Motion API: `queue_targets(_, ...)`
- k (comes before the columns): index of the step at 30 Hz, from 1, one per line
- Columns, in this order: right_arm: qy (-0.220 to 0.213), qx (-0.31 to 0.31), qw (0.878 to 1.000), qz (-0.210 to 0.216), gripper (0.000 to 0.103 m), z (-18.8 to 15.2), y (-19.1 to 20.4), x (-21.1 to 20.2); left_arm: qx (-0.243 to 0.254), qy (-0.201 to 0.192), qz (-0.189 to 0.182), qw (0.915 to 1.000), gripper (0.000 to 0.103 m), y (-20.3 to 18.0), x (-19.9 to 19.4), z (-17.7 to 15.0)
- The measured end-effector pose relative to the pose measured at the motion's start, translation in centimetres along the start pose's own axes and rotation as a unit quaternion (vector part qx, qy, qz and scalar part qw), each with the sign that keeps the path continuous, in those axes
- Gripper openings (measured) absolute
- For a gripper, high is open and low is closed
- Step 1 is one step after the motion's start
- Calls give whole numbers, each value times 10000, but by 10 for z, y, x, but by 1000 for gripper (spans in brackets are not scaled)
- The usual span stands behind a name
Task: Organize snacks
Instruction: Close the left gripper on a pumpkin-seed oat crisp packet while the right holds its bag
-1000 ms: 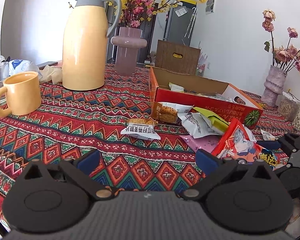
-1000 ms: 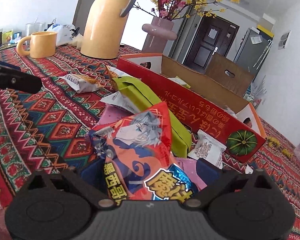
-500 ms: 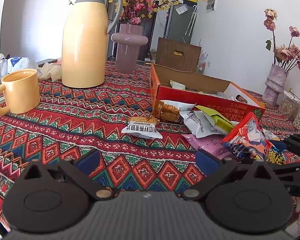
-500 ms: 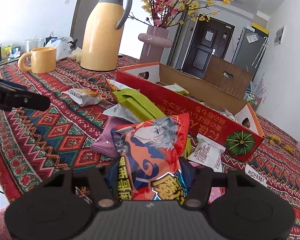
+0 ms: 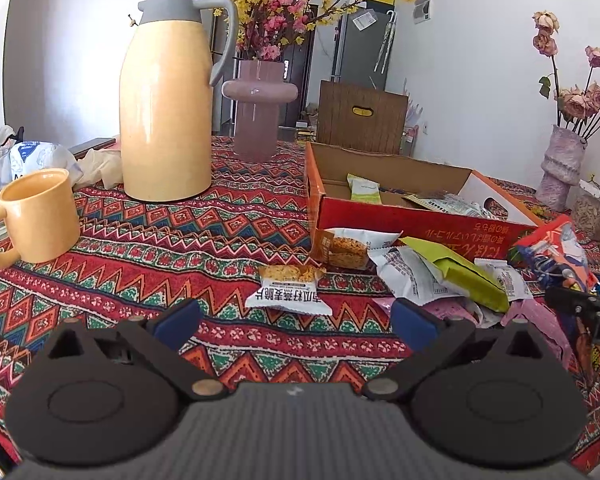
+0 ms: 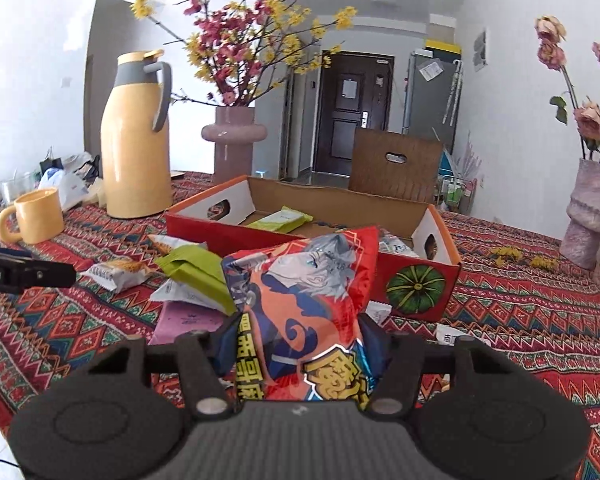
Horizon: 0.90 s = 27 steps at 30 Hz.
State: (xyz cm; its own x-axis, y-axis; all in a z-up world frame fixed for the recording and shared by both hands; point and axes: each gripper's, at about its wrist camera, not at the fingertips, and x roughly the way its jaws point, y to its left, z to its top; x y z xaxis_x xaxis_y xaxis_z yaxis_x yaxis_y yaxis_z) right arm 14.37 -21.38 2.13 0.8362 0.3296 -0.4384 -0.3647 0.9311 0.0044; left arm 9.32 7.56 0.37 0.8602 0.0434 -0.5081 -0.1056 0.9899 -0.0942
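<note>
The right gripper [image 6: 298,344] is closed on an orange snack bag [image 6: 304,300] and holds it upright above the desk [image 6: 520,320], in front of the red box [image 6: 416,280]. The box is open on top and has some packets [image 6: 280,218] inside. The left gripper [image 5: 296,318] is open and holds nothing; it is above the patterned cloth, and a white oat packet [image 5: 290,290] lies just in front of it. More snacks, among them a green bag [image 5: 456,272], lie beside the box. A yellow mug [image 5: 36,216] and a yellow jug [image 5: 168,92] stand to the left.
</note>
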Motion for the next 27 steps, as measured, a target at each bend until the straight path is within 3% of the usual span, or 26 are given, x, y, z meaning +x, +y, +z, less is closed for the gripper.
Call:
queue_targets(5, -40, 451, 9988, -209, 59, -5, -23, 1, 101, 80, 183, 9997, 103, -1, 16, 12)
queue_targets(21, -142, 1176, 9915, -539, 59, -16, -63, 3, 137, 952, 785, 9923, 103, -14, 92, 36)
queue_targets(24, -168, 1286, 9898, -588, 59, -18, -67, 4, 133, 1025, 819, 9913, 98, -17, 100, 37)
queue_targets(27, -155, 1397, 9886, -547, 59, -19, -70, 6, 172, 1070, 830, 9906, 88, -21, 106, 37)
